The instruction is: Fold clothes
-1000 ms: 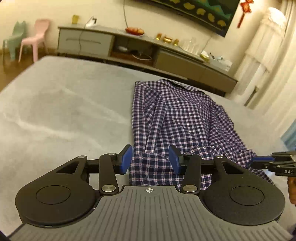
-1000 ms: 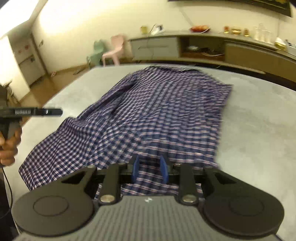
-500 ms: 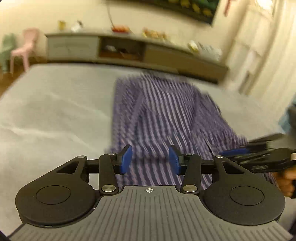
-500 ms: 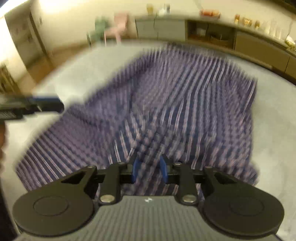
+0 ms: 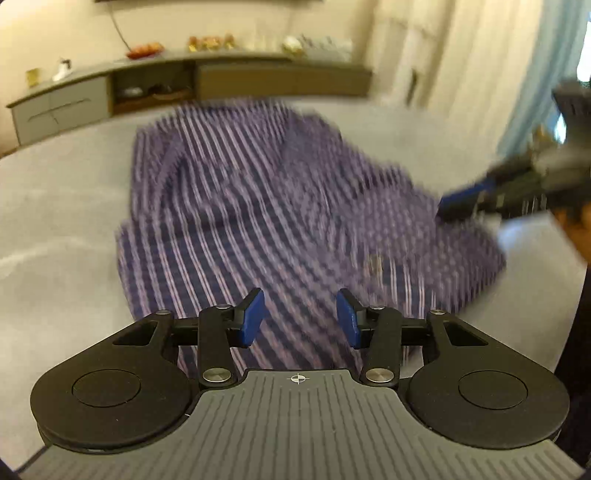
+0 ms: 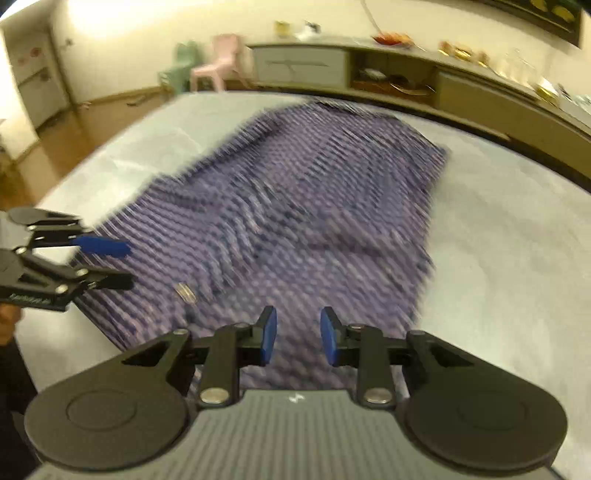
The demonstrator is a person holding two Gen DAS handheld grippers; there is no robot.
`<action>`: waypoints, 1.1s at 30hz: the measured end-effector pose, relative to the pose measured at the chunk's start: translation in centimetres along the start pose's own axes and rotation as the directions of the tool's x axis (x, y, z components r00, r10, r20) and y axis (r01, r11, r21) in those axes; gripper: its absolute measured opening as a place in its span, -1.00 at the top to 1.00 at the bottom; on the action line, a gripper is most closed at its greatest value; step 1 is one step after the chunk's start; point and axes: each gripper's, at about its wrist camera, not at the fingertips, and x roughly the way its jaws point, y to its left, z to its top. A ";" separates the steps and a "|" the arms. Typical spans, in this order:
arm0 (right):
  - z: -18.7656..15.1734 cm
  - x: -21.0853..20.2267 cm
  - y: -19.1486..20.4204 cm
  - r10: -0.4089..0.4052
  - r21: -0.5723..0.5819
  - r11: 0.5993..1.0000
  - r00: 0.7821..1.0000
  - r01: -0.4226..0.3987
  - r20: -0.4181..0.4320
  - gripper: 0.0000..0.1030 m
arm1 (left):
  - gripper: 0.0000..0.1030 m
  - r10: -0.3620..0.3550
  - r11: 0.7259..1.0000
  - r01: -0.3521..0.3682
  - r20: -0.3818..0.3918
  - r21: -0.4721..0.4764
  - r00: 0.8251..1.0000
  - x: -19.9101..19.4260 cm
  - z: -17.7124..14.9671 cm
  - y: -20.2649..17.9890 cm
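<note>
Checked shirt (image 5: pixel 280 221) is seen lying rumpled on the grey bed (image 5: pixel 62 221), sides partly turned in. Left tool (image 5: pixel 299 319) and right tool (image 6: pixel 298 336) are held wide, empty. Final folds are judged outstanding.

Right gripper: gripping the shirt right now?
Cannot tell. Right wrist view shows the right gripper open above the shirt, but blur hides any gap.

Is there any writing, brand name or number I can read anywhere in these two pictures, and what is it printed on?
Nothing can be read for certain.
Left gripper, seen from the right wrist: small pale lettering on its black side, too blurred to read.
Grey gripper bodies: only a crosshair mark and a small white mark, no words.
Dark wall hanging: yellow shapes, no legible text.
Checked shirt: no label visible.
</note>
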 end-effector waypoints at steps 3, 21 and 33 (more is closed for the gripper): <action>-2.7 1.9 -1.8 -0.051 0.060 0.997 0.998 0.053 -0.035 0.47 | 0.21 0.021 0.998 -0.019 -0.038 0.053 0.999 0.8 -1.7 -1.0; 1.6 3.5 -5.2 -0.001 0.093 0.996 0.999 -0.003 0.040 0.39 | 0.05 0.086 0.961 -0.062 0.082 -0.268 0.993 -1.9 4.0 8.1; 17.1 11.1 -15.2 -0.044 0.111 0.993 0.990 0.029 0.136 -0.43 | -0.56 0.104 0.974 -0.102 -0.001 -0.202 0.995 11.1 17.9 20.0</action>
